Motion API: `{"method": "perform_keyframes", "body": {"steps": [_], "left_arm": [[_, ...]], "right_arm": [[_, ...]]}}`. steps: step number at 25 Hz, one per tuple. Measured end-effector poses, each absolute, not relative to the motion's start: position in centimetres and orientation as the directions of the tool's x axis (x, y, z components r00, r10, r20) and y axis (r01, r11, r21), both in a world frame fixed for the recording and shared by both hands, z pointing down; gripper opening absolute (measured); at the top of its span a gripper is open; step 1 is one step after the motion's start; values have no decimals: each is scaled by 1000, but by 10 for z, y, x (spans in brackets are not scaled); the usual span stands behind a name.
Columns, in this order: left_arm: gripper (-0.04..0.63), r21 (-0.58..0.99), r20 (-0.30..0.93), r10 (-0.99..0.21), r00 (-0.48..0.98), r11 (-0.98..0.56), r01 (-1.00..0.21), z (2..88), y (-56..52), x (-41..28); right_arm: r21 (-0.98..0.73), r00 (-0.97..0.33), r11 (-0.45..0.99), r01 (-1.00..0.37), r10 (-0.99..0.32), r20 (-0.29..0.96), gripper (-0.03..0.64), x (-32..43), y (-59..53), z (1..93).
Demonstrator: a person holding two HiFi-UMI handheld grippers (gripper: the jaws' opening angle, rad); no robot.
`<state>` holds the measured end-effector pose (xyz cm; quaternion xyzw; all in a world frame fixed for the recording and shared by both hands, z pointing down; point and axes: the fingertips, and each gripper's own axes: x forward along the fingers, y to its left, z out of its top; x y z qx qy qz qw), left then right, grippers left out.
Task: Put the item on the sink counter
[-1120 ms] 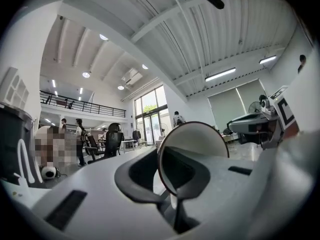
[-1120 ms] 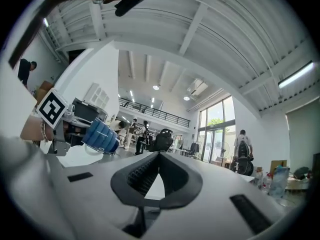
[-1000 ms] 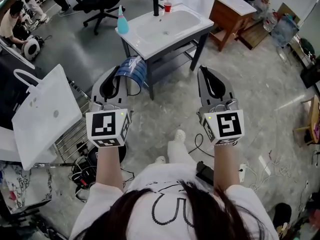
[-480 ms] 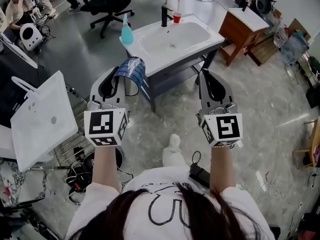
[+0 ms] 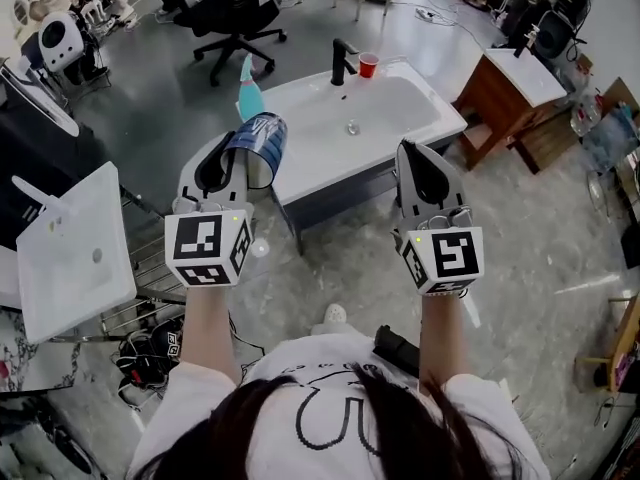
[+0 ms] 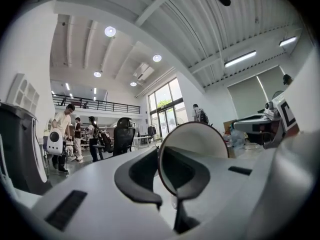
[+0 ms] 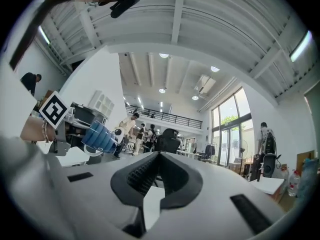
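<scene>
Blue ribbed plastic cup point(image 5: 262, 146), white and smooth inside, nothing in it. Carried on its side in the air, just short of the front left corner of the sink counter point(image 5: 320, 163), not yet on it. Pinched by the wall in the left gripper point(image 5: 240, 148): one black pad inside the round mouth, the other outside, rim clamped between. Jaws of the right gripper point(image 5: 407, 152) closed, ridged black pads pressed together, nothing between.

Glossy white rectangular counter on a dark frame, with a shallow round-cornered basin point(image 5: 385, 108), bare but for the metal drain point(image 5: 352, 128). Along the far edge: matt black tap point(image 5: 342, 60) and small red cup point(image 5: 369, 64), contents not discernible. At the far left corner: teal bottle point(image 5: 248, 90) with a tapered top. Grey mottled, stone-like floor point(image 5: 330, 258) beneath.
</scene>
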<state>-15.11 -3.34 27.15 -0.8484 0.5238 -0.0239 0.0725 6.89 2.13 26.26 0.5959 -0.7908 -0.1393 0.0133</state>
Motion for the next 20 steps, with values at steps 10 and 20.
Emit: {"method": "perform_keyframes", "body": {"steps": [10,20], "left_arm": [[37,-163,66,-914,400,-405,-900,292,-124,-112],[37,-132,194,-911,365,-393,-910,332,-215,-111]], "right_arm": [[226,-345,312,-923,-931,-122,26,106,-70,272],[200,-363,342,-918,-929,-76,26,110,-149,298]]}}
